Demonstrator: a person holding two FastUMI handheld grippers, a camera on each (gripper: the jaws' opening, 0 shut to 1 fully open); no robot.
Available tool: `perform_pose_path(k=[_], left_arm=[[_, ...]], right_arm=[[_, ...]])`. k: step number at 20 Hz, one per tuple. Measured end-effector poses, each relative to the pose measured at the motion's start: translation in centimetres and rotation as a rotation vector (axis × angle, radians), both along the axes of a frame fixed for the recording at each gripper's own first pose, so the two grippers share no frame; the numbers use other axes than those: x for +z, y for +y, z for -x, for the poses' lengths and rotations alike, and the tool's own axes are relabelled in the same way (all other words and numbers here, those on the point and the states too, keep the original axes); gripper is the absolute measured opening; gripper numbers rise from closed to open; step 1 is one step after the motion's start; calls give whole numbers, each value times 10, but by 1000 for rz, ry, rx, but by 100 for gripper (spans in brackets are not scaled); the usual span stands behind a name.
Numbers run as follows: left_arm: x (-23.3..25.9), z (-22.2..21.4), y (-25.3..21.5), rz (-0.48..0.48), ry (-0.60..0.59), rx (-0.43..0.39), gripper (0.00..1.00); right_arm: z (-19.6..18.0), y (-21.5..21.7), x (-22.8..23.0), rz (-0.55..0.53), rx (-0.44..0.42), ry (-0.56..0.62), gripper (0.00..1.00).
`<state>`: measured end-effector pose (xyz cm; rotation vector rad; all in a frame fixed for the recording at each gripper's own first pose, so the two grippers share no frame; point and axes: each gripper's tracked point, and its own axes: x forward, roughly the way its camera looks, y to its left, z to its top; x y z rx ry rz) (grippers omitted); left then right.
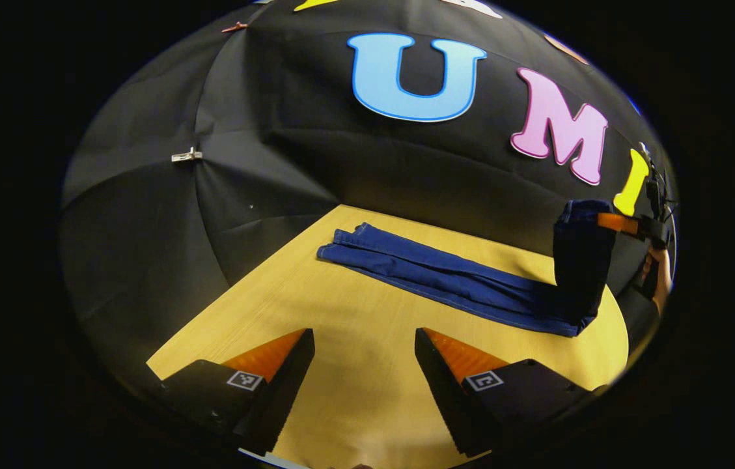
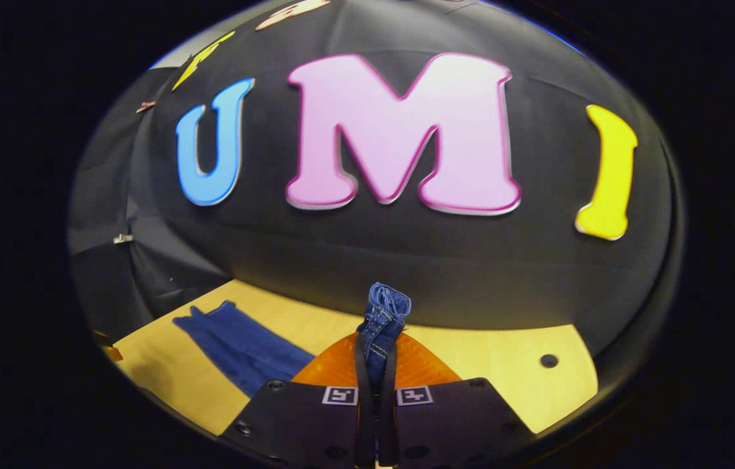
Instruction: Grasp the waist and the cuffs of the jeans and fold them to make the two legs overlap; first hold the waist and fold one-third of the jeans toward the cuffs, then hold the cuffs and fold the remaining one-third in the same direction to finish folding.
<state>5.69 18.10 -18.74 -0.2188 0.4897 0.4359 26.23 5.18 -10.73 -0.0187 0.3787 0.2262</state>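
Note:
Dark blue jeans (image 1: 445, 277) lie on the wooden table (image 1: 354, 391) with the two legs overlapping and the cuffs (image 1: 347, 244) at the far left. Their waist end (image 1: 582, 260) is lifted off the table at the right, held up by the other gripper (image 1: 614, 223) with a hand behind it. My left gripper (image 1: 364, 355) hovers open over bare table, well short of the jeans. In the right gripper view my right gripper (image 2: 377, 352) is shut on the bunched waist (image 2: 385, 306), which sticks up between its fingers. The legs (image 2: 237, 345) trail away to the left.
The black cloth wall closes off the table's back and left side. A small dark hole (image 2: 548, 360) marks the tabletop at the right. A metal clip (image 1: 186, 156) hangs on the wall at the left.

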Motion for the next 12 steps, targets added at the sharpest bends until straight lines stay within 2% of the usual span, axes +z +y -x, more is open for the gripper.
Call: perform_pose_path(k=[5, 6, 7, 8, 11, 12], left_arm=[[-17, -36, 44, 24, -37, 21, 97], [-22, -48, 54, 28, -41, 18, 97], [-24, -62, 62, 34, -45, 9, 97], [-26, -76, 71, 34, -53, -2, 97], [-32, -123, 103, 49, -64, -18, 97], [-35, -139, 111, 61, -60, -24, 96]], right_arm=[[24, 59, -81, 69, 93, 109, 7], [28, 66, -95, 75, 104, 136, 0], [32, 71, -107, 83, 112, 151, 0], [33, 74, -112, 95, 113, 147, 7], [37, 84, -120, 114, 122, 131, 9], [38, 90, -122, 97, 136, 132, 15]])
